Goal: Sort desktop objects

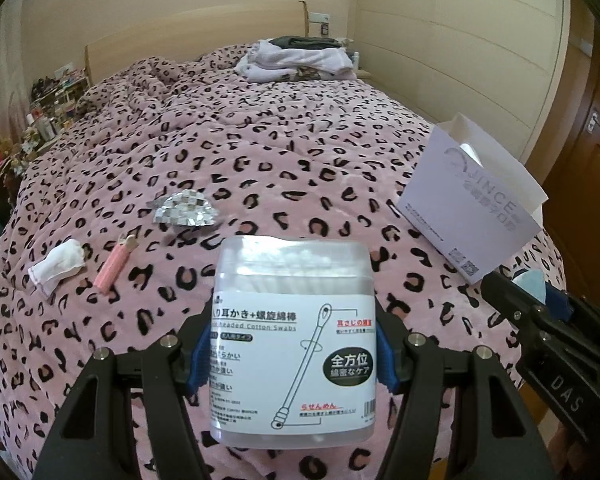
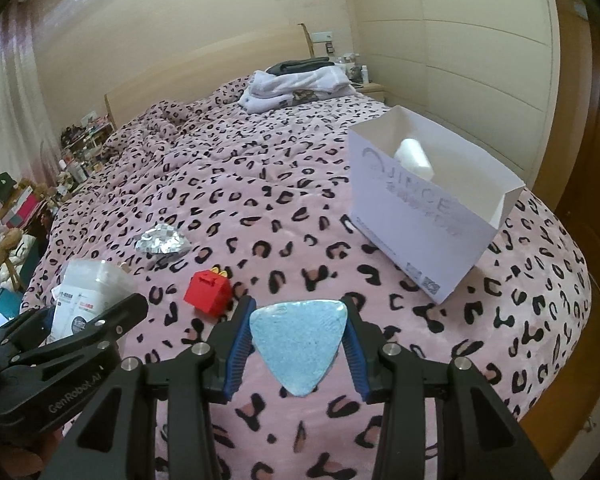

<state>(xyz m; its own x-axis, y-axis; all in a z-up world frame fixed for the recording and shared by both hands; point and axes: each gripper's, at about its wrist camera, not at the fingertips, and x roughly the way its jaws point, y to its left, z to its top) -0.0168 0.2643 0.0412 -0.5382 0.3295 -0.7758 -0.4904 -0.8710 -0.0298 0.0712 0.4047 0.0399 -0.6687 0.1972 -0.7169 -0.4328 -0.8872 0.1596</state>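
A bed with a pink leopard-print quilt serves as the work surface, in a room with cream panelled walls and a brown wooden door on the right. The landmark is the open white paper box, which stands upright on the quilt close to the bed's right edge; a white object shows inside it. Left of the box, well apart, lies a crumpled silver foil piece; farther left again lie a pink lighter and a small white cloth bundle. A red toy box sits on the quilt nearer the cameras than the paper box and to its left. Far beyond the box, by the headboard, folded clothes are stacked. The left gripper pinches a clear tub of cotton swabs between its blue pads, held above the quilt left of the box. The right gripper clamps a light blue triangular sponge in front of the box. Bare quilt lies open between both grippers and the box; cluttered shelves crowd the bed's far left side.
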